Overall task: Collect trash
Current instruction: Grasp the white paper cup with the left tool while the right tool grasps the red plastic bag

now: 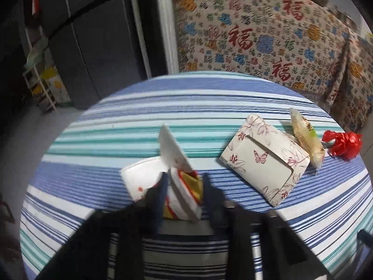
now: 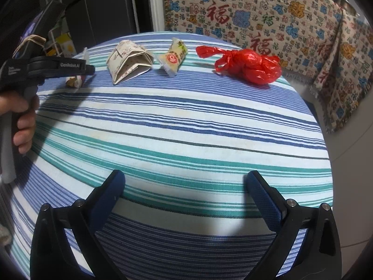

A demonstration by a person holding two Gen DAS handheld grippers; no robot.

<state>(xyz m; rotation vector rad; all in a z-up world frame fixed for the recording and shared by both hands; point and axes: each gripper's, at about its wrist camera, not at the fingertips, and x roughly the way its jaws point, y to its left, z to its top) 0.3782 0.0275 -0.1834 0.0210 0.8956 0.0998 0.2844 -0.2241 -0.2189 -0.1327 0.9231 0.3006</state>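
Biggest worry for us right now: the left gripper (image 1: pixel 184 186) is pinching a crumpled wrapper (image 1: pixel 184 196) that's floppy, with a loose white flap sticking up, so it could slide out of the pads or tear when we lift it. It's white with red and yellow print and sits near the left edge of the striped table (image 2: pixel 186 126). Our right gripper (image 2: pixel 186 193) hangs spread wide with nothing in it. Still on the table: a folded paper box (image 1: pixel 263 161), a snack packet (image 1: pixel 306 137) and a knotted red bag (image 2: pixel 249 66).
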